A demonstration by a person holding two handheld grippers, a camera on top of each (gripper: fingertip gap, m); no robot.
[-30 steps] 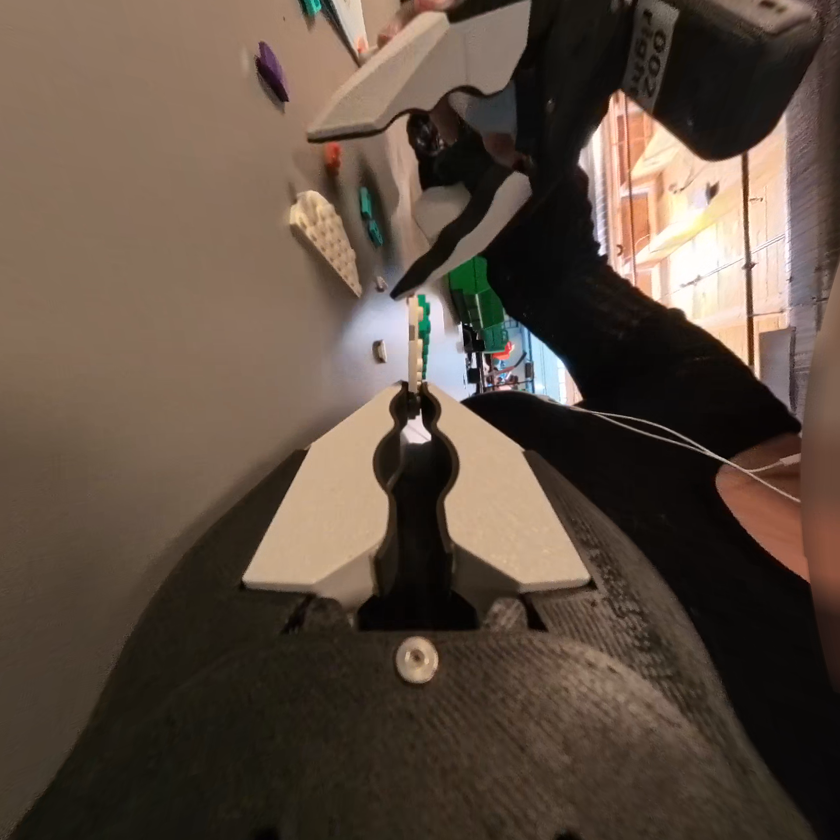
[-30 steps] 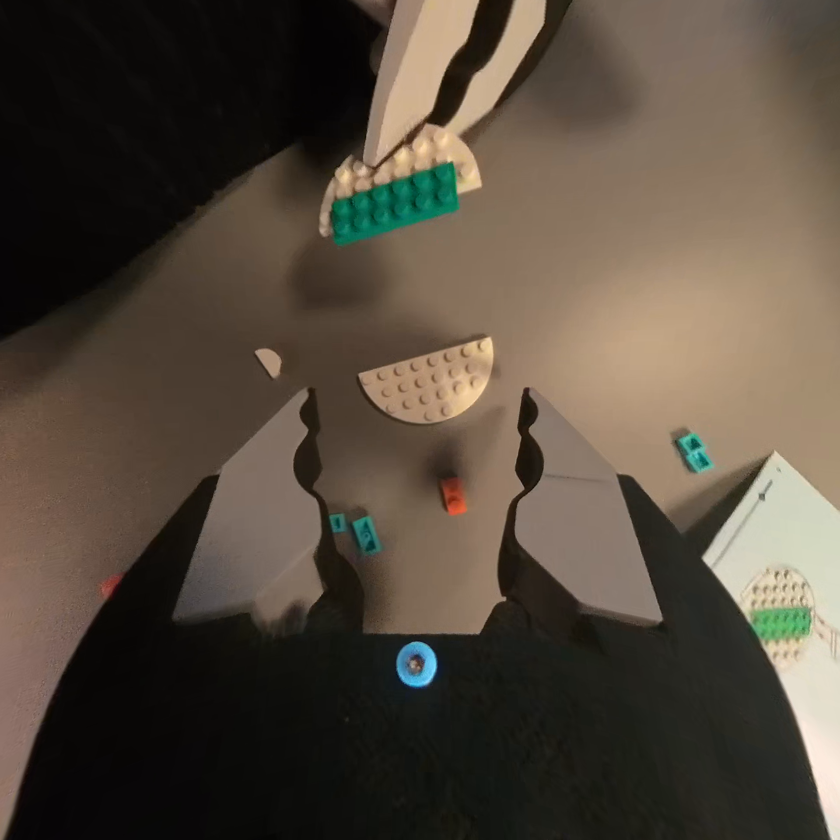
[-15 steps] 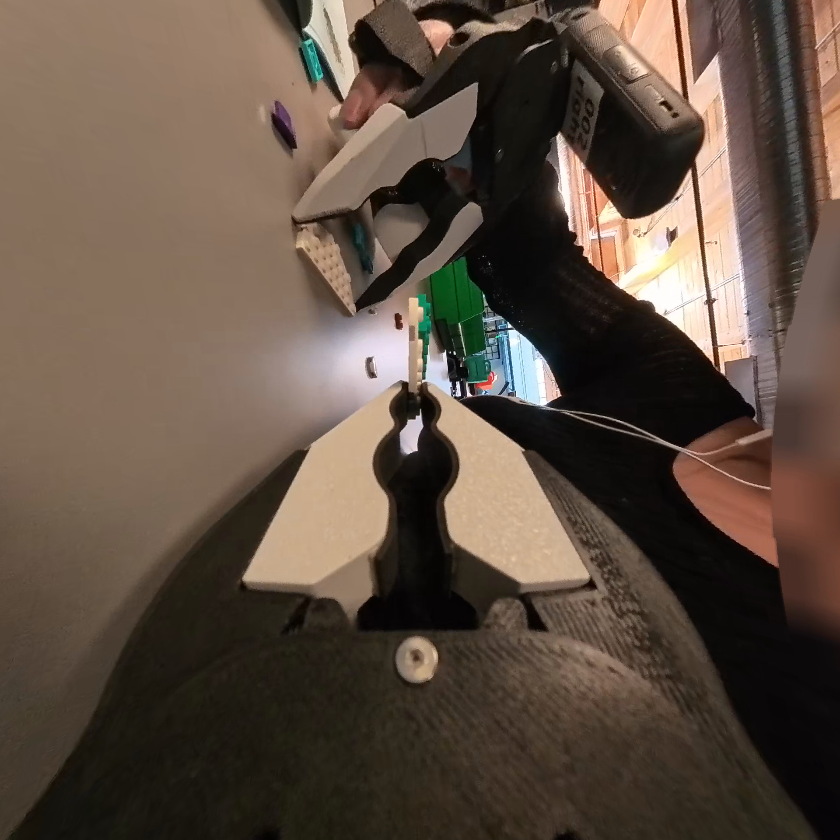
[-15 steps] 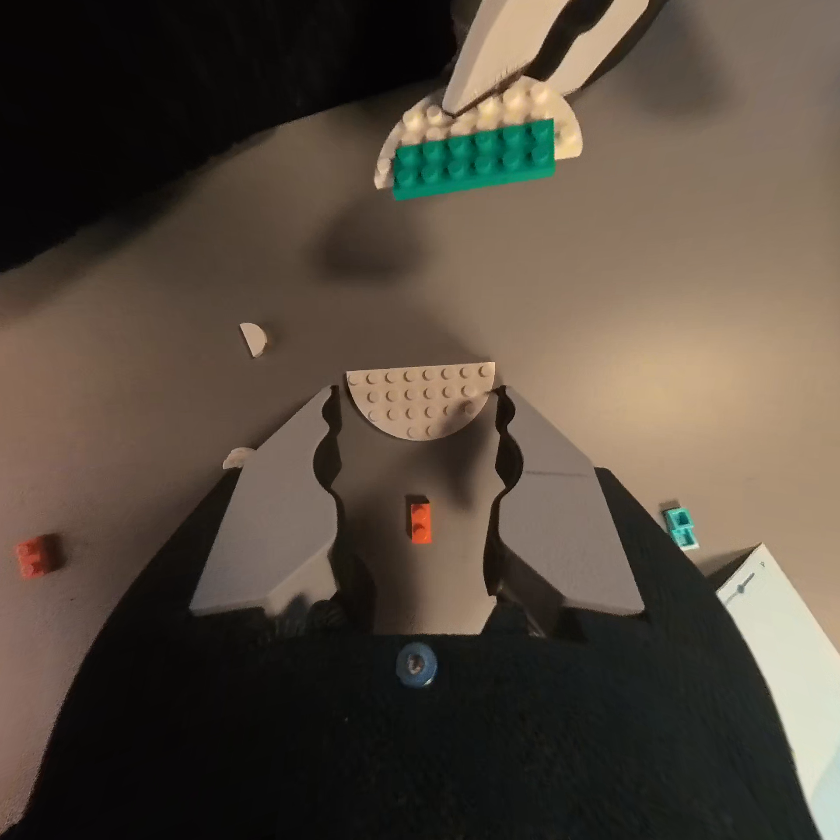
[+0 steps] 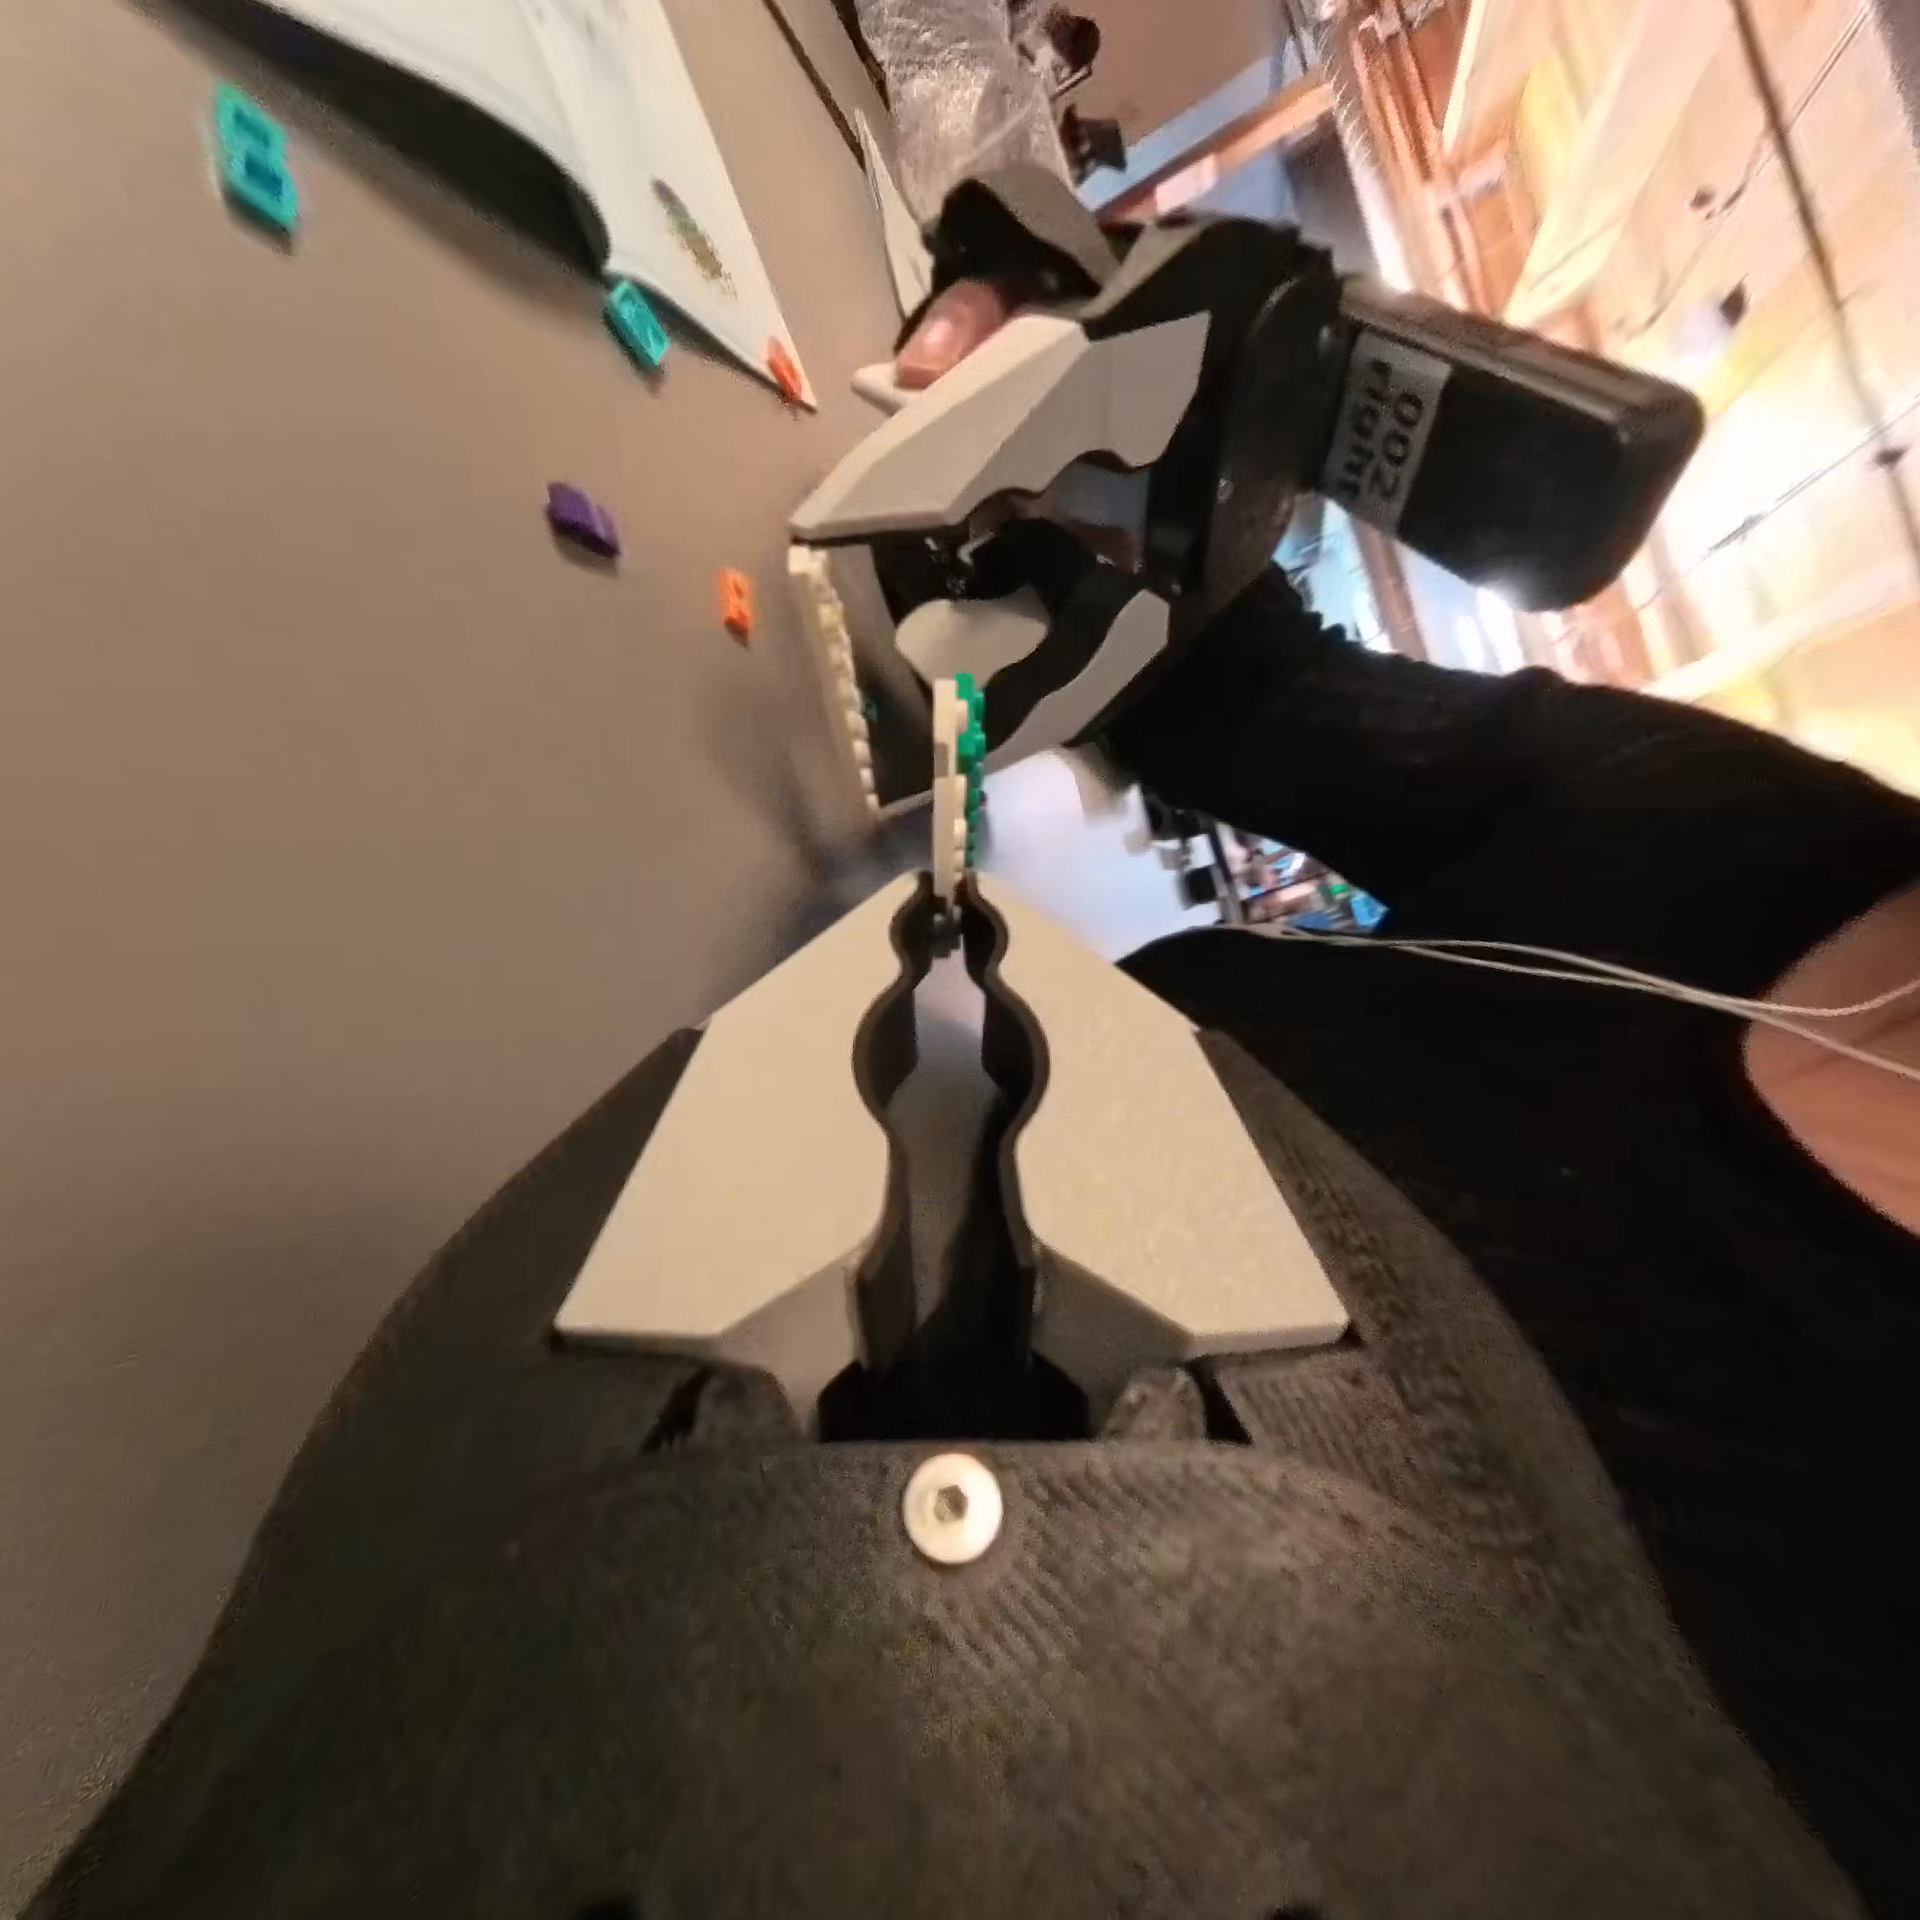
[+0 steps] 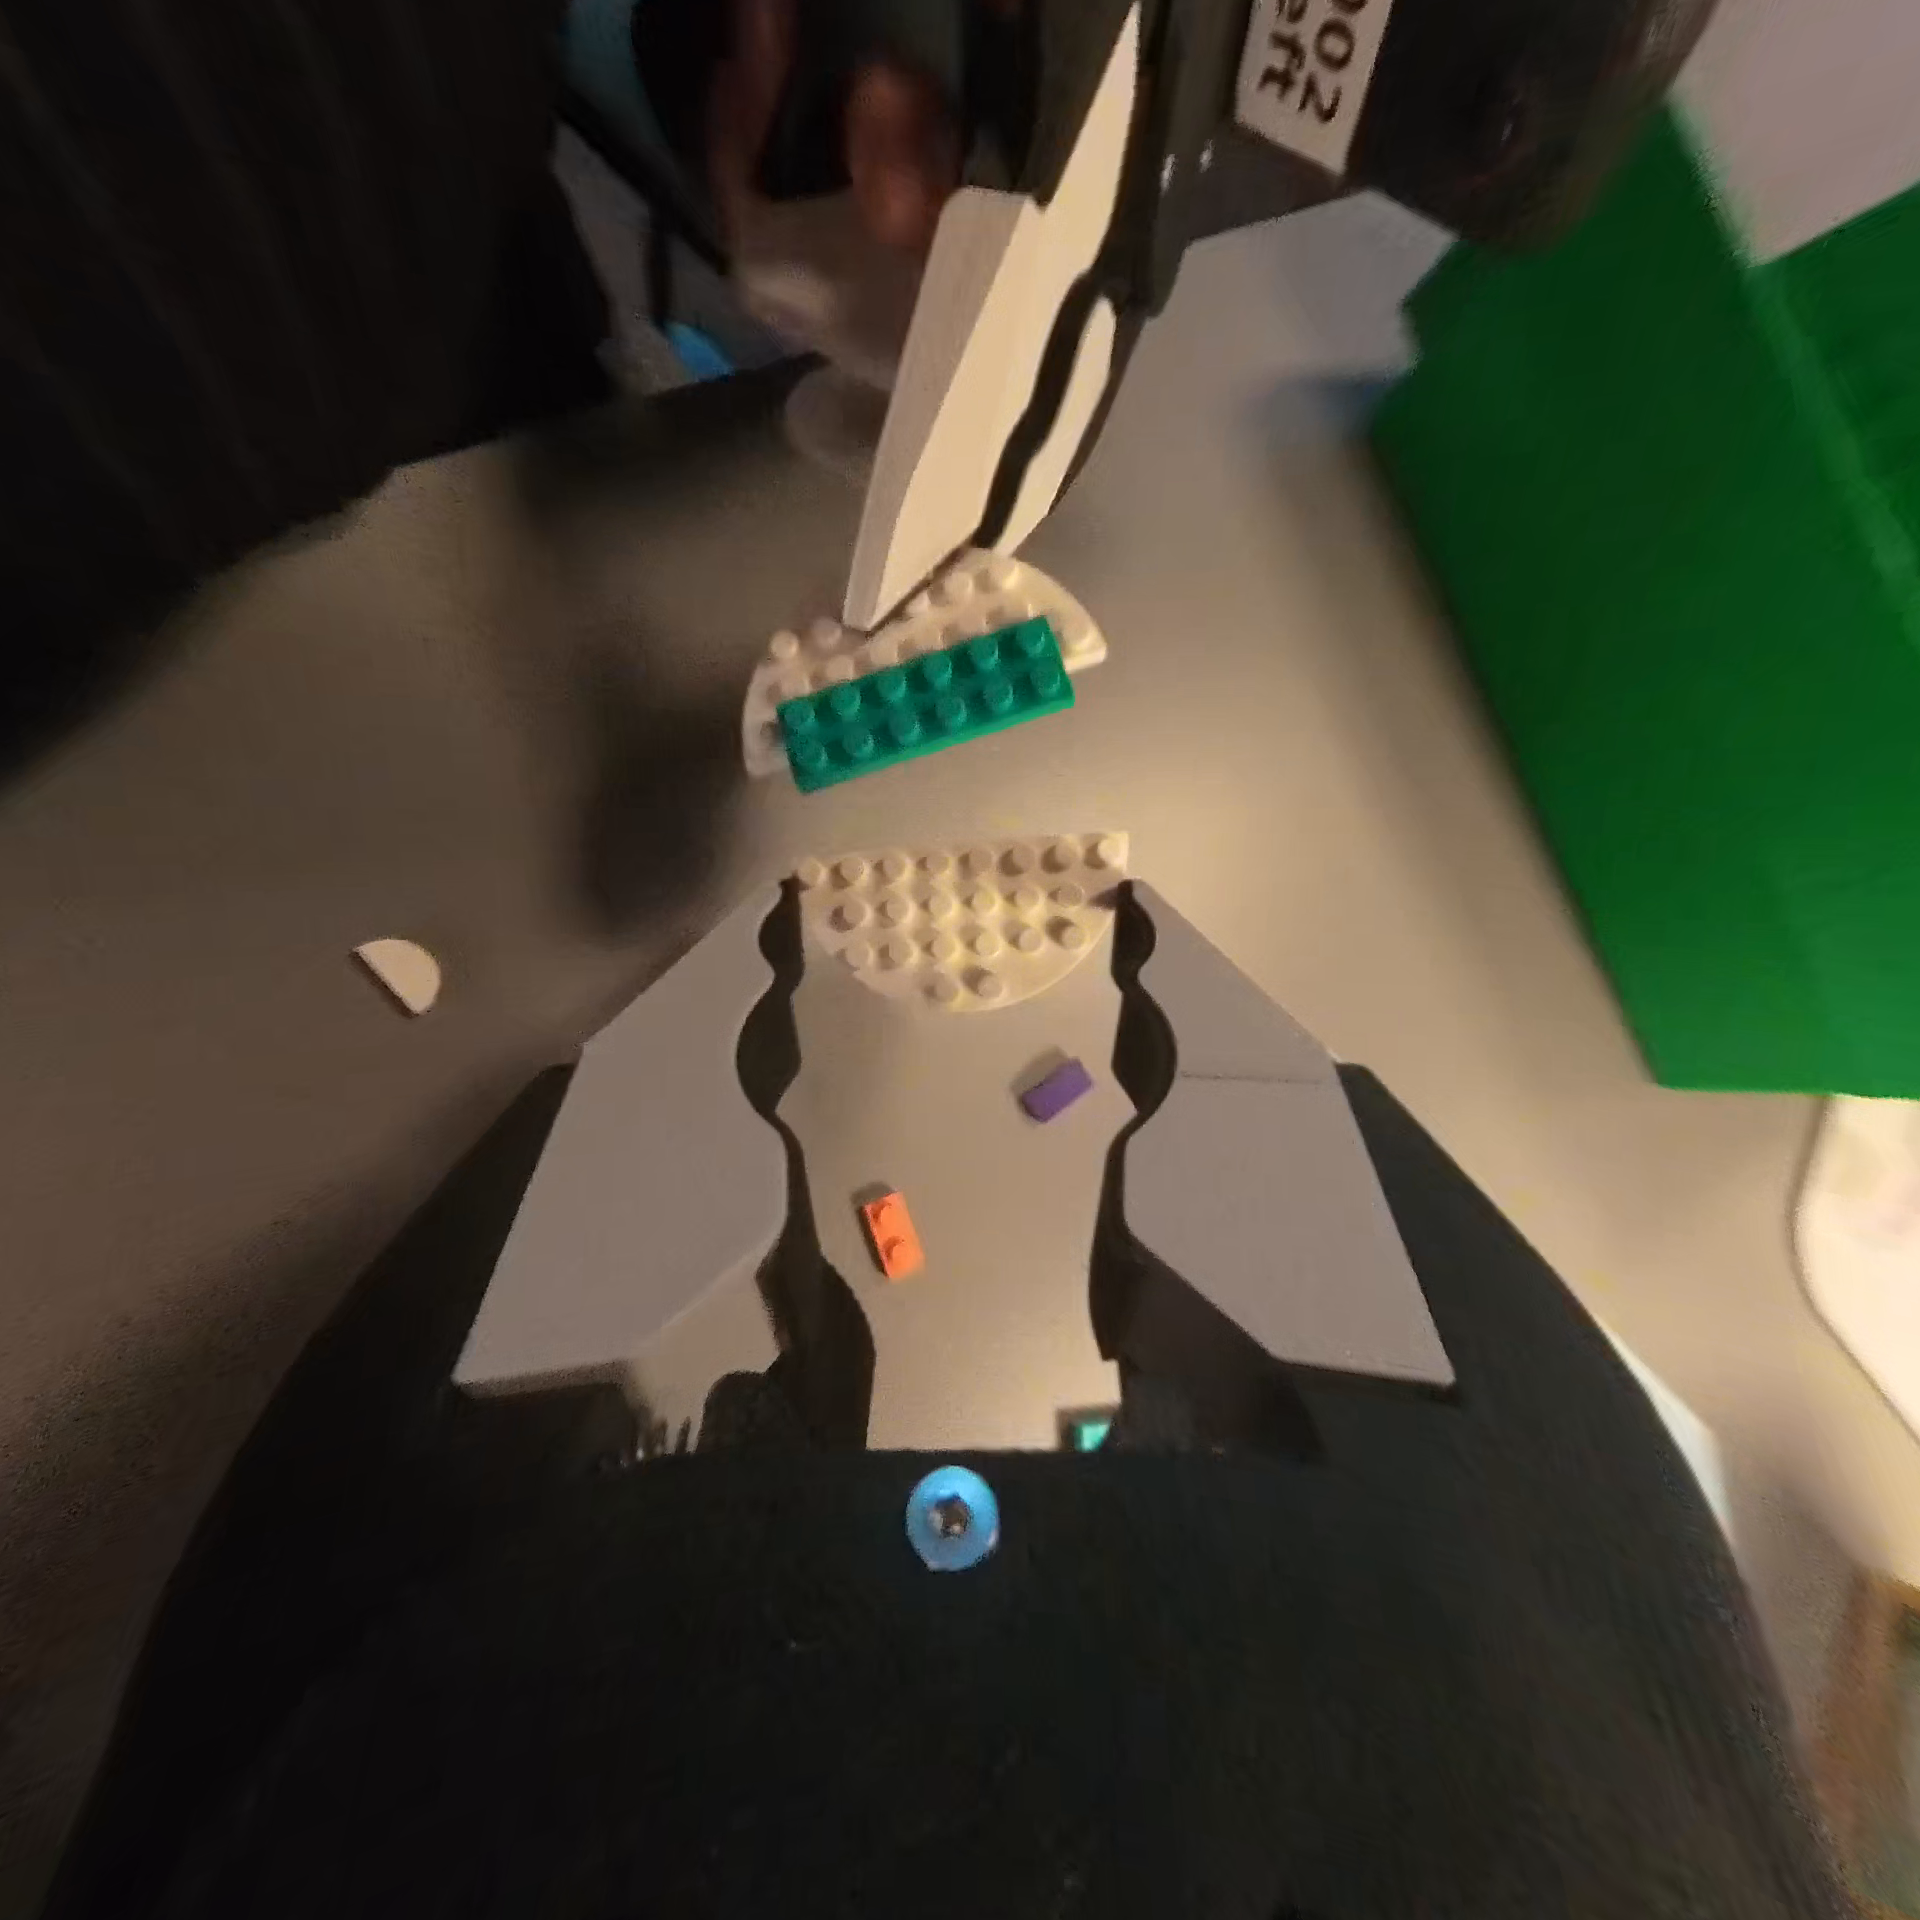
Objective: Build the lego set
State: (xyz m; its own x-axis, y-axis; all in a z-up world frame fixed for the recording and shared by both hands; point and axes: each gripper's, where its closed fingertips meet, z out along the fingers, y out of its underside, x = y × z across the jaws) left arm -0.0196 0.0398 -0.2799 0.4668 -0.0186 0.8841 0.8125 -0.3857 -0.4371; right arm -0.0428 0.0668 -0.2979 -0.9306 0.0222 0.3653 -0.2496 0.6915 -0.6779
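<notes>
The left tongs point(image 5: 948, 902) are closed on the curved edge of a white half-round plate point(image 6: 831, 649), which has a green brick point(image 6: 925, 701) pressed onto its studs along the straight edge. This assembly hangs in the air above the grey surface point(image 6: 312, 727). In the right wrist view its studded face looks toward that camera, its long axis runs across the picture with the right end tilted up, and its straight edge points down toward a second plate. In the left wrist view the same assembly is seen edge-on, standing straight out from the tips, green on the right side.

The right tongs point(image 6: 961, 904) are open, their tips set on either side of a second white half-round plate point(image 6: 961, 935) that lies flat on the surface, studs up. Its straight edge faces the held assembly and its round edge points back between the fingers. Whether the tips touch it cannot be told.

Loose on the surface lie an orange brick point(image 6: 891, 1233) and a purple piece point(image 6: 1055, 1089) between the right fingers, and a small white half-disc point(image 6: 400, 971) off to the left. A green box point(image 6: 1683, 623) stands at the right. In the left wrist view two teal pieces point(image 5: 252, 166) lie beside a booklet point(image 5: 582, 125).
</notes>
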